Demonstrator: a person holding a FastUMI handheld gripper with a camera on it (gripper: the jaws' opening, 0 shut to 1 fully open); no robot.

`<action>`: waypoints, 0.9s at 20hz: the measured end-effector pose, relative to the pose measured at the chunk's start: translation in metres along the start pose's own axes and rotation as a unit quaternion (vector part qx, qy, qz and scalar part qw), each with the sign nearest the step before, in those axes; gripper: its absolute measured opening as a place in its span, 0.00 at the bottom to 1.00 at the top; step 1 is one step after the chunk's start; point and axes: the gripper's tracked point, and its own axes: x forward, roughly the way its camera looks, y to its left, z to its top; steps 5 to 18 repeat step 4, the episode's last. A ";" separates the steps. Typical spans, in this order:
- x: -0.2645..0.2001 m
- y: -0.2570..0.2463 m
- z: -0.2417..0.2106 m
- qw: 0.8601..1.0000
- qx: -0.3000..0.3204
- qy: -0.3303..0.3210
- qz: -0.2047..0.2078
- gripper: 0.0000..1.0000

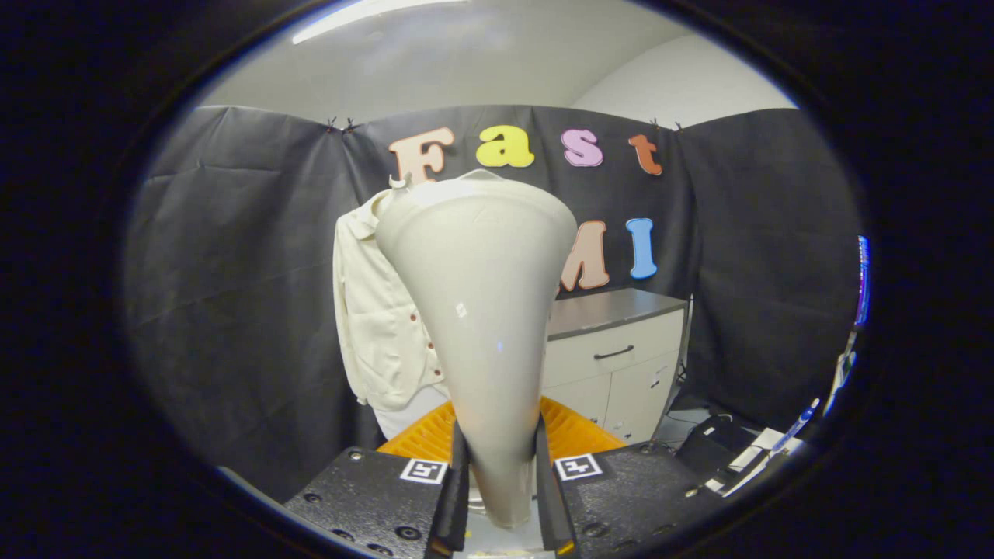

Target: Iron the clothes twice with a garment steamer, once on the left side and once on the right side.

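Note:
A cream garment steamer [477, 310] stands upright between my fingers, its narrow handle clamped on both sides and its wide head flaring upward. My gripper [501, 473] is shut on that handle. Beyond the steamer hangs a cream button-up shirt [373, 318] on a hanger against the black cloth wall. The steamer head hides the shirt's right half. The steamer is still some way in front of the shirt, not touching it.
A grey-topped cabinet [621, 349] with a drawer and doors stands to the right of the shirt. An orange ribbed crate [575, 431] sits low just beyond my fingers. Cables and small items [745, 454] lie on the floor at the right.

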 end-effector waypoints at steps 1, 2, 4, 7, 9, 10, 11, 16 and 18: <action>0.002 0.001 0.002 1.000 -0.002 -0.001 0.002 0.36; 0.003 0.002 0.006 1.000 -0.001 -0.003 0.003 0.36; 0.006 0.003 0.008 1.000 0.003 -0.007 0.007 0.36; 0.006 0.003 0.008 1.000 0.003 -0.007 0.007 0.36; 0.006 0.003 0.008 1.000 0.003 -0.007 0.007 0.36; 0.006 0.003 0.008 1.000 0.003 -0.007 0.007 0.36; 0.006 0.003 0.008 1.000 0.003 -0.007 0.007 0.36; 0.006 0.003 0.008 1.000 0.003 -0.007 0.007 0.36; 0.006 0.003 0.008 1.000 0.003 -0.007 0.007 0.36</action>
